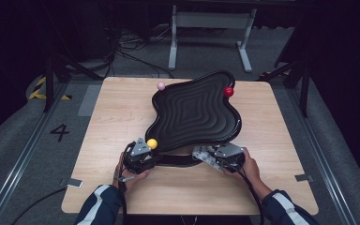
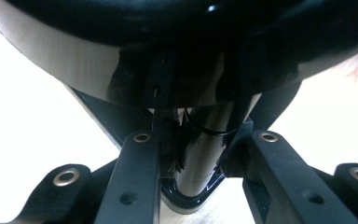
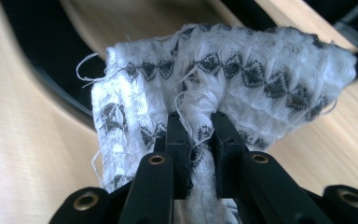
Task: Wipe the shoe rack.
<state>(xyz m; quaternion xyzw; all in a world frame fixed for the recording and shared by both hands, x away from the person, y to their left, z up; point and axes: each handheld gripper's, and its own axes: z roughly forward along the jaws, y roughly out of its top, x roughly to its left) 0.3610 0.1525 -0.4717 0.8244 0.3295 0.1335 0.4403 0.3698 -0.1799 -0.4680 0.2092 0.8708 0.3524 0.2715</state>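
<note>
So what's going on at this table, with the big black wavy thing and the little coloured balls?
A person holds a gripper in each hand at the near edge of a black wavy tray on a wooden table. The left gripper is clamped on the tray's near rim. The right gripper is shut on a white patterned cloth. A yellow ball, a pink ball and a red ball sit at the tray's edges.

Tray (image 1: 192, 112) on the surface (image 1: 112, 117), one ball (image 1: 161, 86) at its far left rim, another (image 1: 228, 92) at its far right, a third (image 1: 152, 144) at its near left corner, cloth (image 1: 205, 154) before its near edge
</note>
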